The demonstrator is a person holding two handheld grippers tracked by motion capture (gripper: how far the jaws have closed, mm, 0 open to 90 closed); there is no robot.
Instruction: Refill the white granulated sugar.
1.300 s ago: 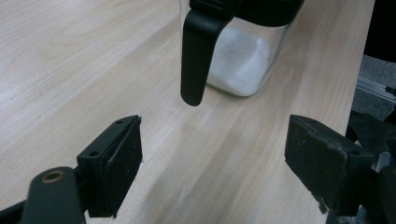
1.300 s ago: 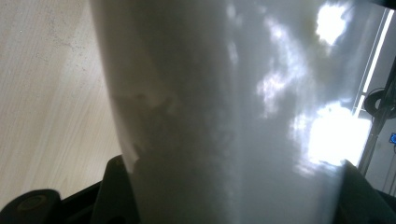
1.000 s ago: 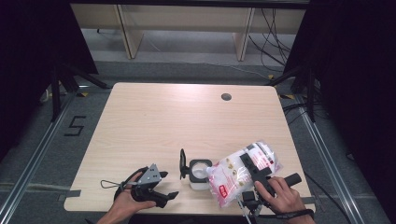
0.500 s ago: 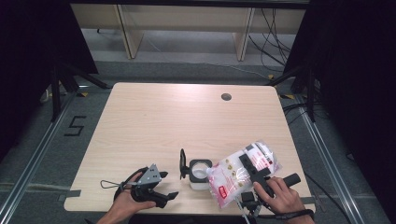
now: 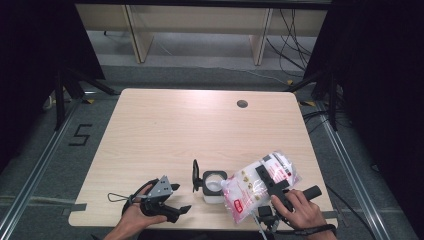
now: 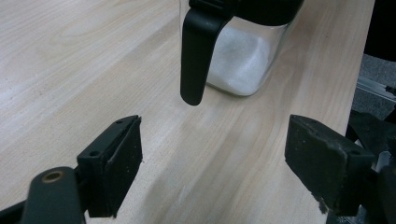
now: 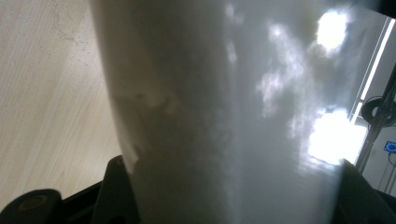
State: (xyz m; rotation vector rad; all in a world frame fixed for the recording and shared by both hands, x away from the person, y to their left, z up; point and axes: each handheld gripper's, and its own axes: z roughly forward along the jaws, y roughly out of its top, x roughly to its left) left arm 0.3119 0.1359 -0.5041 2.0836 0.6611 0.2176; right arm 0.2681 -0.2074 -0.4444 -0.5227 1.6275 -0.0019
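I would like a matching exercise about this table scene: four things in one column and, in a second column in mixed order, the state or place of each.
Things:
1. bag
2. jar
3. left gripper
4. round hole

States or places:
A. jaws wide apart with nothing between them
B. far part of the table top, toward the right
C. clamped between the right gripper's jaws, tilted toward the jar
D. clear, with white powder inside, lid swung open

Pairs: 1-C, 2-D, 3-A, 4-B
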